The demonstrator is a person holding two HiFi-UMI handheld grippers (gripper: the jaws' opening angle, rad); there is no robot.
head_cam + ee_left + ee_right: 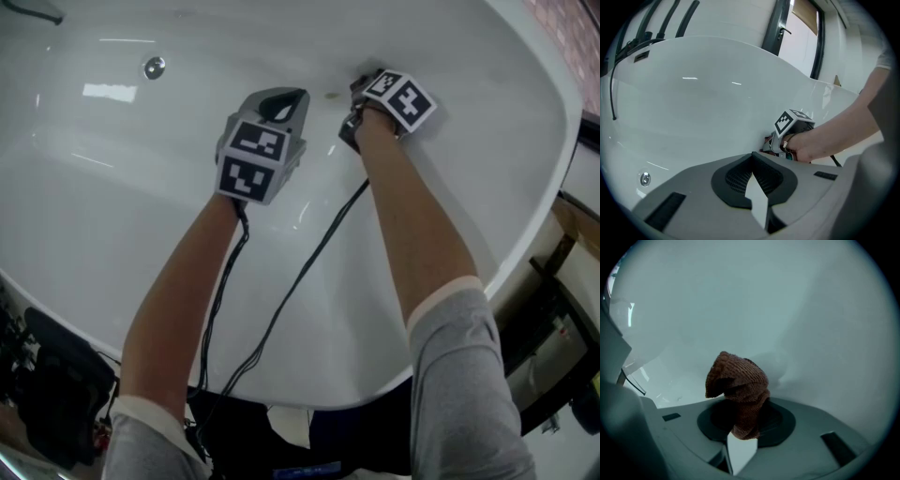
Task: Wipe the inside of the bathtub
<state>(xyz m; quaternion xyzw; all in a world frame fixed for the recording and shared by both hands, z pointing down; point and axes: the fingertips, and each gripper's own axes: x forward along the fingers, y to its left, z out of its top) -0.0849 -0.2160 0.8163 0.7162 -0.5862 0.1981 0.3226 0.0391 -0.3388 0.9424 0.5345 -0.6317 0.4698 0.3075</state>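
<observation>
The right gripper [740, 416] pinches a brown cloth [737, 380] that sticks up toward twelve o'clock, close against the bathtub [801, 310] wall, while the left gripper [752, 159], jaws together and empty, hovers at its nine o'clock.

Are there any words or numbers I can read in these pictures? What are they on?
None: no words, brands or numbers can be read in any view.
Cube on the left gripper and cube on the right gripper: only black-and-white square patterns, no letters.
Bathtub and brown cloth: no print.
</observation>
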